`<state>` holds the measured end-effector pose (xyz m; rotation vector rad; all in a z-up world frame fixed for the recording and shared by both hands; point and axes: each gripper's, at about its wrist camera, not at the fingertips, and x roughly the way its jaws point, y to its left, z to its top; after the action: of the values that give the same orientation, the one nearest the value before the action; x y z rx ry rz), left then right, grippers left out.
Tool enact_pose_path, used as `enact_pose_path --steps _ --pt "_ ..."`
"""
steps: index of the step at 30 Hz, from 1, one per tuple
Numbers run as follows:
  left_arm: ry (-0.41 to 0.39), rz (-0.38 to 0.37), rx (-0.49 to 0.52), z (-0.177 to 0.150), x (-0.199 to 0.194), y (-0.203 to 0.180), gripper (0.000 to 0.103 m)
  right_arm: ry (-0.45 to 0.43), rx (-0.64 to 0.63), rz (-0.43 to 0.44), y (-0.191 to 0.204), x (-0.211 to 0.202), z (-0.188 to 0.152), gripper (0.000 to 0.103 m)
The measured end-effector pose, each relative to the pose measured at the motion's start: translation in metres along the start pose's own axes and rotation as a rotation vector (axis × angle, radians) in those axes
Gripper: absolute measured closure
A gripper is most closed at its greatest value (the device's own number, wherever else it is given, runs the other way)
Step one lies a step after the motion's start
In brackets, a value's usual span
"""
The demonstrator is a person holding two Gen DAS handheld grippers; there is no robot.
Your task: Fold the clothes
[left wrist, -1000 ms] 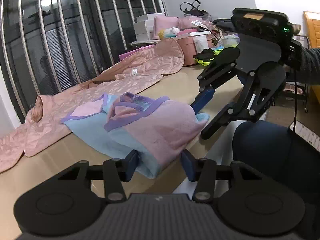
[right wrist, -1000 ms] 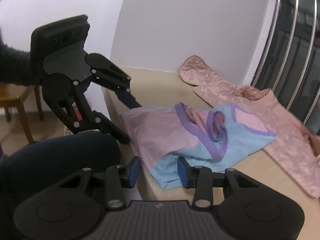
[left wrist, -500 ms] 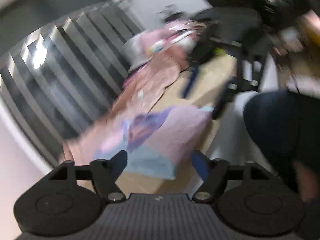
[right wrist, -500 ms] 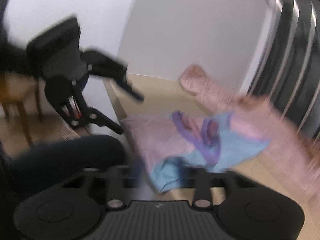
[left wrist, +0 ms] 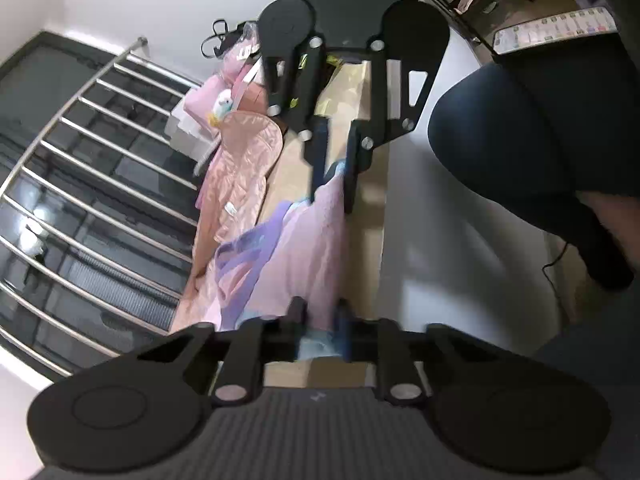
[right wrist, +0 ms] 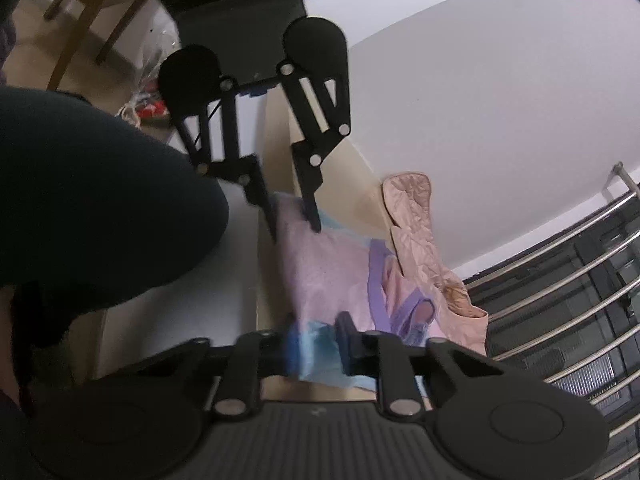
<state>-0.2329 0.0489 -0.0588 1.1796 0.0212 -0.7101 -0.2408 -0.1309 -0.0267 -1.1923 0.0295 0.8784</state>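
A pink and light-blue garment with purple trim (left wrist: 304,248) (right wrist: 324,272) lies along the edge of the tan table (left wrist: 292,168). My left gripper (left wrist: 320,320) is rolled on its side and its jaws are closing, pinching the garment's blue hem at one corner. My right gripper (right wrist: 320,340), also rolled over, is closing in the same way on the hem at the other corner. Each wrist view shows the other gripper across the garment: the right gripper (left wrist: 334,176) and the left gripper (right wrist: 294,226), both with cloth between their fingers.
A pink quilted garment (left wrist: 240,176) (right wrist: 412,216) is spread behind the task garment, beside metal window bars (left wrist: 100,160). Boxes and pink bags (left wrist: 224,100) crowd the table's far end. The person's dark-clad leg (left wrist: 520,140) is close to the table edge. A wooden chair (right wrist: 92,0) stands on the floor.
Both grippers have rolled about a quarter turn, dropped toward the table edge, opened wider and then closed onto the garment's hem corners. The garment edge now runs taut between them.
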Motion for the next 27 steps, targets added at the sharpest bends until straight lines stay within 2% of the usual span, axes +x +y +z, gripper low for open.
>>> enact_pose_path --steps 2,4,7,9,13,15,17,21,23,24,25,26,27 --pt "0.009 -0.039 -0.037 0.001 -0.003 0.011 0.096 0.014 0.04 0.039 -0.007 -0.002 0.001 0.098" --pt "0.01 -0.096 -0.096 0.003 -0.009 0.026 0.096 0.005 0.106 0.091 -0.019 -0.009 0.003 0.1" --pt "-0.016 -0.189 -0.233 0.005 -0.017 0.066 0.097 -0.03 0.24 0.184 -0.055 -0.02 0.005 0.101" --pt "-0.046 -0.246 -0.325 0.005 -0.017 0.102 0.097 -0.063 0.373 0.258 -0.094 -0.02 -0.001 0.101" --pt "-0.078 -0.374 -0.567 -0.012 0.017 0.182 0.097 -0.078 0.589 0.401 -0.176 0.004 -0.03 0.101" --pt "-0.045 -0.402 -0.689 -0.028 0.051 0.211 0.097 -0.068 0.673 0.457 -0.207 0.027 -0.046 0.101" --pt "0.002 -0.427 -0.825 -0.047 0.088 0.225 0.097 -0.049 0.76 0.47 -0.225 0.058 -0.061 0.1" --pt "0.082 -0.384 -1.036 -0.077 0.141 0.23 0.096 0.017 0.878 0.451 -0.239 0.115 -0.091 0.1" --pt "0.13 -0.329 -1.078 -0.085 0.151 0.224 0.095 0.056 0.93 0.44 -0.238 0.135 -0.106 0.1" --pt "0.161 -0.292 -1.09 -0.087 0.154 0.221 0.089 0.068 0.957 0.443 -0.236 0.144 -0.113 0.1" --pt "0.193 -0.258 -1.1 -0.089 0.156 0.217 0.077 0.081 0.981 0.434 -0.234 0.151 -0.118 0.099" --pt "0.216 -0.229 -1.106 -0.089 0.155 0.215 0.066 0.094 1.004 0.421 -0.231 0.157 -0.122 0.089" --pt "0.212 -0.186 -1.124 -0.09 0.148 0.215 0.062 0.103 1.011 0.408 -0.229 0.158 -0.124 0.083"
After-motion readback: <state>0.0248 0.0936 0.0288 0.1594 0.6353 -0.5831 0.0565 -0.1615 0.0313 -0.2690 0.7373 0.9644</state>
